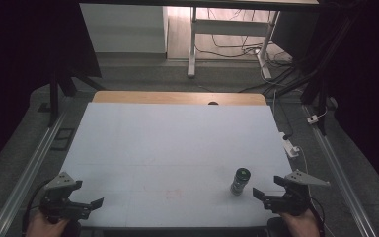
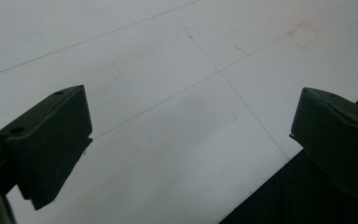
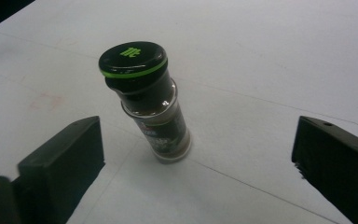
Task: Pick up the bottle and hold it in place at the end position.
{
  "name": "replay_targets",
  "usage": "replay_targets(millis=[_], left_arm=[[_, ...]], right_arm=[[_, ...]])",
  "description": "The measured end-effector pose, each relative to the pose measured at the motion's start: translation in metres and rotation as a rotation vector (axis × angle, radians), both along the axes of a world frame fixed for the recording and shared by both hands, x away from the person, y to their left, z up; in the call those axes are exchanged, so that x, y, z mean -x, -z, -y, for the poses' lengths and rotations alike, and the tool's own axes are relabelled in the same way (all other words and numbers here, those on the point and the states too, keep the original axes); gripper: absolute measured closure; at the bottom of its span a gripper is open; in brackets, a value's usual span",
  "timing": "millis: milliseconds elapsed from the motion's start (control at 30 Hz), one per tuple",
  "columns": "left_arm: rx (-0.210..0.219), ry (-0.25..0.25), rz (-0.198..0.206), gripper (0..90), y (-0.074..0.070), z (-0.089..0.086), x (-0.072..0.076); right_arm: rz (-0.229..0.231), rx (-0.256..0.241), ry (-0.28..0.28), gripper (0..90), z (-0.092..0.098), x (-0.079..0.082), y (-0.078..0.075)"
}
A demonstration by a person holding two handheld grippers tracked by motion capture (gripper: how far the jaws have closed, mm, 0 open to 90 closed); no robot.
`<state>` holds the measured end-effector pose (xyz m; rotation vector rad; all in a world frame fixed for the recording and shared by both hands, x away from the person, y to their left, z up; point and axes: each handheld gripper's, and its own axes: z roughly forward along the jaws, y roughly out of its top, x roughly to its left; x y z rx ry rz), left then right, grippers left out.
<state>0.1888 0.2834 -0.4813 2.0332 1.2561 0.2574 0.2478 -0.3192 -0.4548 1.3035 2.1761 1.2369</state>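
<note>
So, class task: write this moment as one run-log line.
left tool: open, empty | right tool: open, beside bottle | small glass spice bottle with black, green-ringed cap: upright on white table, untouched

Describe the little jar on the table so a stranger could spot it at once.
On the white table, look to the near right corner, just ahead of the right gripper. There a small glass spice jar stands upright. Its black cap with a green ring and green logo sets it apart; nothing else stands on the sheet.

The spice jar's label print is too blurred to read. Both hands are cut off by the high view's bottom edge.
</note>
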Motion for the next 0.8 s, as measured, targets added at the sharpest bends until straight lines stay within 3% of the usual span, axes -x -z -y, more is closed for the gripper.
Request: replay_targets(millis=[500,800], left_arm=[[-0.002,0.010,-0.013,0.0,0.0000,0.0015,-0.0018],[0.008,0.011,-0.016,0.0,0.0005,-0.0002,-0.0005]], right_arm=[[-0.023,0.028,-0.016,0.0,-0.0023,-0.0026,0.0017],[-0.038,0.072,-0.039,0.0,-0.0082,-0.0037,0.0021]])
